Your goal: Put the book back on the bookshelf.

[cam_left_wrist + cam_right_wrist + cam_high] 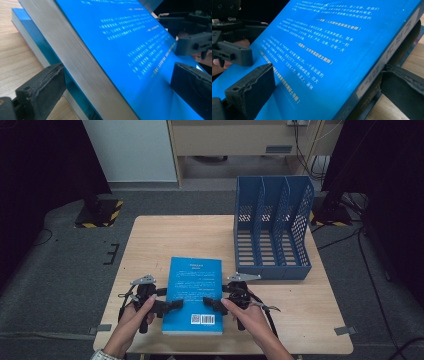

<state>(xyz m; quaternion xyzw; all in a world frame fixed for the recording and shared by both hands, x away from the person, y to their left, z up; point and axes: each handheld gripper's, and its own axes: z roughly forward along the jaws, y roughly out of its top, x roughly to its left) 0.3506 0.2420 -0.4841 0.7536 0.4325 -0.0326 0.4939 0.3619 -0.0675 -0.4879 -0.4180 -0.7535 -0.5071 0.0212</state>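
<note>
The blue book point(194, 292) lies flat, back cover up, in the lower middle of the high view, on the near part of the wooden table point(165, 232), with a barcode label near its bottom edge. A second book point(17, 20) appears beneath it in the left gripper view, at the upper left. The left gripper point(172, 305) comes in from the lower left, held in the person's left hand point(134, 320), forearm angled up and rightward; its jaws point right across the book's left edge. In the left gripper view the jaws stand wide apart, one below the page edge, one above the cover, not visibly pressing. The right gripper point(209, 303), in the right hand point(250, 317), mirrors this from the lower right, jaws pointing left. In the right gripper view its jaws are likewise spread, straddling the spine edge. A blue file rack point(272, 227) stands in the upper right.
</note>
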